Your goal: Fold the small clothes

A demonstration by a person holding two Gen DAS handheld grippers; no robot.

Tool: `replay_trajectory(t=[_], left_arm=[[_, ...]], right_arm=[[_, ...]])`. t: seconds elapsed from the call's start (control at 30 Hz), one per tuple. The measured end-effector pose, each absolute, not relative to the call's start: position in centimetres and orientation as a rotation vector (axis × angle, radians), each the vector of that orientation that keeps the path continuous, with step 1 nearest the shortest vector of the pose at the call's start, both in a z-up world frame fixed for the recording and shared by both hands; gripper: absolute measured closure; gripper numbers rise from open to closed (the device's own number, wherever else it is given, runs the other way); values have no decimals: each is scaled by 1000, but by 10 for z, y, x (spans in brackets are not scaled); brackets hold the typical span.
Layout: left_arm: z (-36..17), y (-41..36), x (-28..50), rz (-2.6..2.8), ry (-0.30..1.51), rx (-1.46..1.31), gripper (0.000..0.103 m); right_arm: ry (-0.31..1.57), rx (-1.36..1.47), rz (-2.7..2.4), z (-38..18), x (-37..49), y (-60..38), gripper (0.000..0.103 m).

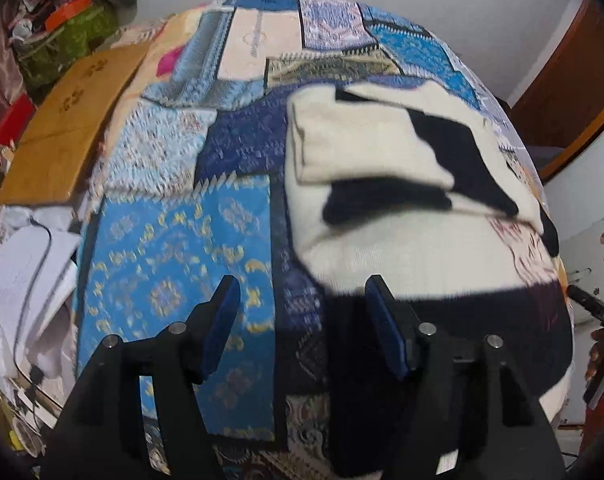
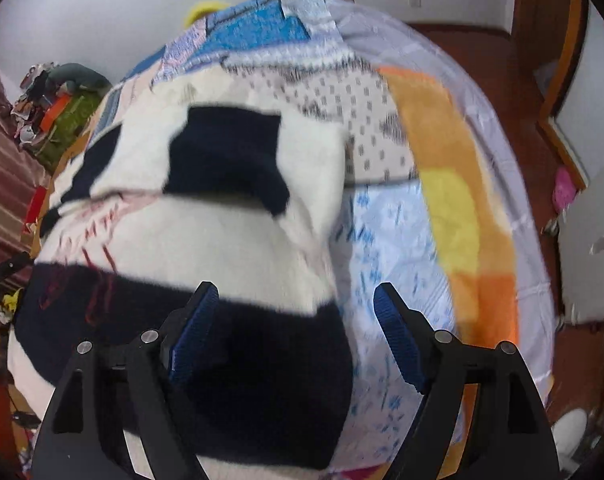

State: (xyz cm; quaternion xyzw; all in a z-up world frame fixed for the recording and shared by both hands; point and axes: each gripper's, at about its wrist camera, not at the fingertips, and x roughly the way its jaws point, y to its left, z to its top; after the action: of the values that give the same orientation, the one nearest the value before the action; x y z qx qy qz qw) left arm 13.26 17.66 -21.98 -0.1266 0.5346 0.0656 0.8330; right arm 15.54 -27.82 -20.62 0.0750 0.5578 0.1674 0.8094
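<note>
One garment was on the bed: a cream and navy sweater (image 1: 402,240), lying on the patchwork bedspread (image 1: 174,260) with both sleeves already turned in across its chest. Its long axis ran away from both claws, navy hem nearest them and the folded sleeves at the far end.

The left gripper (image 1: 302,320) stood wide apart and held nothing. The sweater's left edge passed between its fingers, so that the right-hand pad hung over the navy hem band while the left-hand pad hung over bare bedspread.

The right gripper (image 2: 294,328) mirrored this, equally wide and equally empty. Its left-hand pad was over the sweater (image 2: 222,232) at the hem; its right-hand pad was over the pale blue print beside the sweater's right edge.

Neither arm was clearer nearer; each was at its own hem corner. Contact with the cloth could not be confirmed, the frames being blurred.

Count: one sweater, two sleeves folded in, two grippers. In my judgement the next move was a hem-to-collar fold, needing both corners taken together.
</note>
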Motion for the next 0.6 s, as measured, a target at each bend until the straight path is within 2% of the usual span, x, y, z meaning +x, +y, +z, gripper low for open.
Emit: replay_trajectory(t=[0.27,0.37,0.43,0.47,0.5,0.53,0.57,0.6], left_arm=[[-236,166,122,93,1167,-313,38],[-239,166,119,61,1164,-364,39],[-239,164,118,42,1160,-378,50],[-238,163,119,24,1157,-385,55],[-237,162,120,3,1155,-394,65],[-236,161,120,-16,1154,-401,74],[-235,159,122,-28,1153,-402,76],[-233,157,122,-25,1149,-389,78]], right_arm=[[1264,308,383,-231,145,-288,27],[1269,327,413,-231,143,-288,37],[1253,299,428,-228,140,-283,45],[1244,290,435,-226,139,-281,51],[1235,288,442,-225,138,-280,62],[1227,295,460,-224,137,-279,69],[1226,297,466,-224,137,-277,82],[1227,293,474,-223,138,-275,84]])
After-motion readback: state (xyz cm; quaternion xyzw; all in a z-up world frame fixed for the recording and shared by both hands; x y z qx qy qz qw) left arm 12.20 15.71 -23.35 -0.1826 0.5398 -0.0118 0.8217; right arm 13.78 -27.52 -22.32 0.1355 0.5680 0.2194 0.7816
